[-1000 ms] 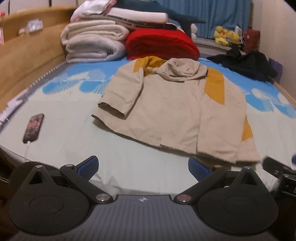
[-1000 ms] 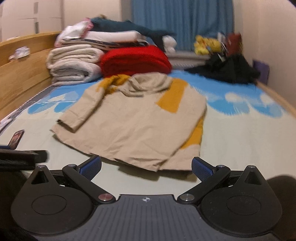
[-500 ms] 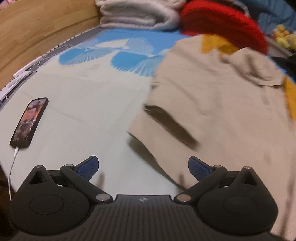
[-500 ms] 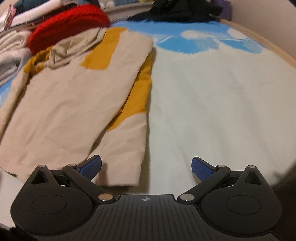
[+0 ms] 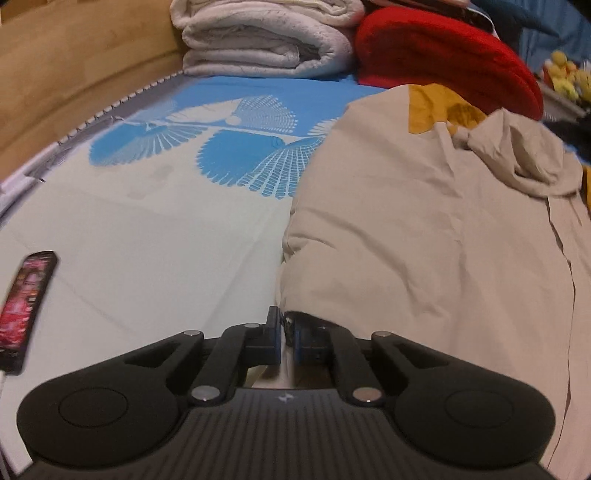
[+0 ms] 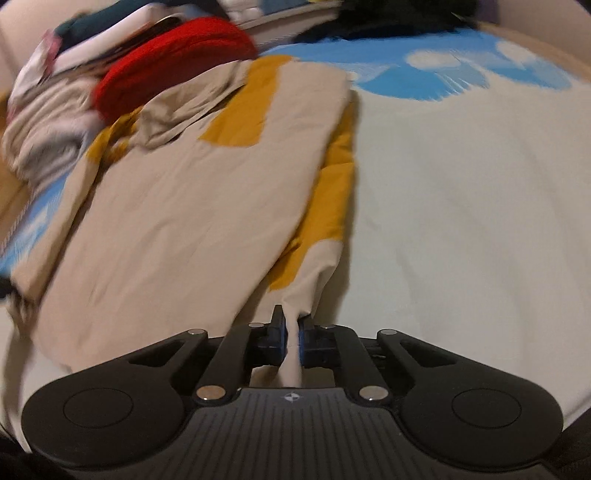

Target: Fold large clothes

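Observation:
A beige hooded jacket with mustard-yellow patches lies spread on the bed, seen in the left wrist view (image 5: 424, 229) and the right wrist view (image 6: 192, 206). Its hood (image 5: 524, 155) is bunched at the far end. My left gripper (image 5: 287, 338) is shut on the jacket's near left hem corner. My right gripper (image 6: 291, 334) is shut on the jacket's near right hem corner, with cloth pinched between the blue pads (image 6: 281, 332). Both corners are lifted slightly off the sheet.
A phone (image 5: 26, 306) on a cable lies on the sheet at the left. Folded white blankets (image 5: 266, 40) and a red blanket (image 5: 450, 55) are stacked at the far end. A wooden bed frame (image 5: 74, 74) runs along the left. Dark clothes (image 6: 399, 18) lie far right.
Both grippers have moved down to the jacket's near hem and closed on its corners; they were open half a second ago.

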A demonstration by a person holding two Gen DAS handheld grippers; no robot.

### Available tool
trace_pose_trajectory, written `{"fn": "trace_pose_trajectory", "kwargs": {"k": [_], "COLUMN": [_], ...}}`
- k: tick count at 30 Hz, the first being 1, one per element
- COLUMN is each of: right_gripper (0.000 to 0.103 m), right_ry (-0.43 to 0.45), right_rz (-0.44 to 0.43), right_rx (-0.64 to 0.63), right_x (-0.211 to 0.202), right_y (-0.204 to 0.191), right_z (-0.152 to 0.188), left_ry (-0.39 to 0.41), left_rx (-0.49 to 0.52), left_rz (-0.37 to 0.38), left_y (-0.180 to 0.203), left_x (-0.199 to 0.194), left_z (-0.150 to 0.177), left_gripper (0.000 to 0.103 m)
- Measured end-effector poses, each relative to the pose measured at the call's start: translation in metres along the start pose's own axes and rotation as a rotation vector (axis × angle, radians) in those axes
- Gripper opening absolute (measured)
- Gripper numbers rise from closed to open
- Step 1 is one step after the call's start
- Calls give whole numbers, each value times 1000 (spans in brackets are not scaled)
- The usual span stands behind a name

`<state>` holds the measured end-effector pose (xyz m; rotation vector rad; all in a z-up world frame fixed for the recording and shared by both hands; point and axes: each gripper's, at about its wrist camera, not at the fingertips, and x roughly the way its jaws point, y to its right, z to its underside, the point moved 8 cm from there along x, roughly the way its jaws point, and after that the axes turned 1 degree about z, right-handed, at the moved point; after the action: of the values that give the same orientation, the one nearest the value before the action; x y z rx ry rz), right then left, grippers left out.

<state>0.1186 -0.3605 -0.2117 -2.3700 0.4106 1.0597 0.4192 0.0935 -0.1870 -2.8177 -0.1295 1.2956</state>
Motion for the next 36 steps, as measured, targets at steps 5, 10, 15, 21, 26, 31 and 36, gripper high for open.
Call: {"fn": "trace_pose_trajectory", "kwargs": {"k": [5, 10, 15, 21, 26, 31, 36], "right_gripper": [3, 3, 15, 74, 83, 84, 56], "right_ry": [61, 107, 73, 201, 94, -46, -55], "right_rz": [86, 176, 311, 246, 9, -19, 126], "right_rx": [-47, -41, -20, -96, -342, -511, -578], "right_x": [-22, -51, -55, -89, -63, -4, 13], "right_y": [27, 81, 121, 100, 26, -32, -32], "right_z": [-34, -73, -75, -71, -49, -23, -22], "left_ry": [-16, -60, -35, 186, 172, -18, -113], "left_rx": [94, 161, 166, 110, 194, 278, 318], "left_rz": [66, 151, 105, 75, 246, 286, 162], "left_y": [18, 30, 22, 16, 71, 122, 115], "left_x": [-59, -108, -128, -180, -186, -132, -85], "left_z": [52, 126, 150, 113, 99, 117, 121], "left_gripper": [6, 6, 23, 95, 103, 103, 75]}}
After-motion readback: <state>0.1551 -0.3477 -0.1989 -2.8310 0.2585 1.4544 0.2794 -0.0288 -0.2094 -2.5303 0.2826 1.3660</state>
